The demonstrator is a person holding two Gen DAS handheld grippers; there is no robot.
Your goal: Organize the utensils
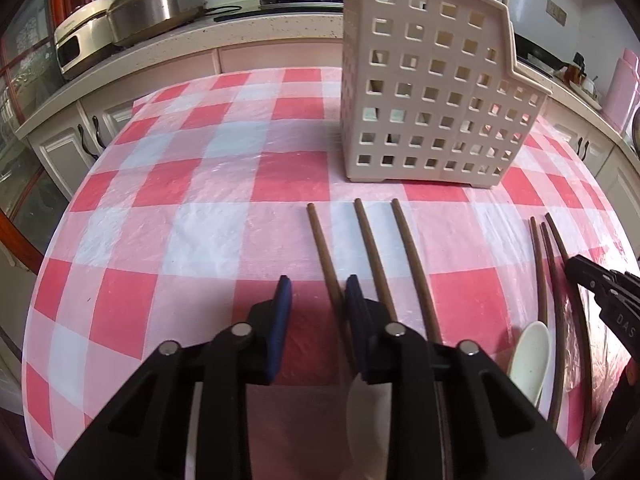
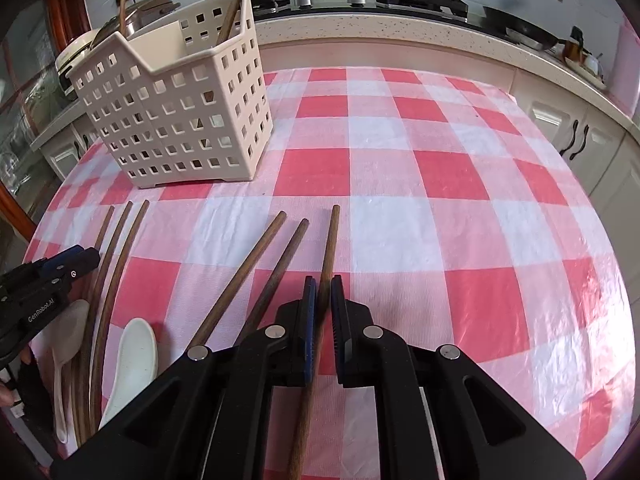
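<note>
A cream perforated utensil basket [image 1: 432,92] [image 2: 180,112] stands on the checked tablecloth, with two chopsticks [image 2: 236,8] upright inside. My left gripper [image 1: 318,298] hovers low over three brown chopsticks [image 1: 370,240]. Its jaws are apart, and the leftmost chopstick [image 1: 320,240] runs between them close to the right finger [image 1: 354,300], which does not pinch it. My right gripper [image 2: 323,296] is shut on a single chopstick [image 2: 330,240] whose far tip points toward the basket. Two more chopsticks [image 2: 264,272] lie just left of it. One white spoon [image 1: 530,356] [image 2: 132,360] lies between the grippers, and another [image 2: 68,328] is half hidden under my left gripper [image 2: 80,258].
A kitchen counter [image 2: 400,28] with a gas hob, pots and a rice cooker [image 1: 156,4] runs behind the table. Cabinets with black handles [image 2: 576,140] line the right side. The tablecloth [image 2: 440,220] stretches to the right of the basket.
</note>
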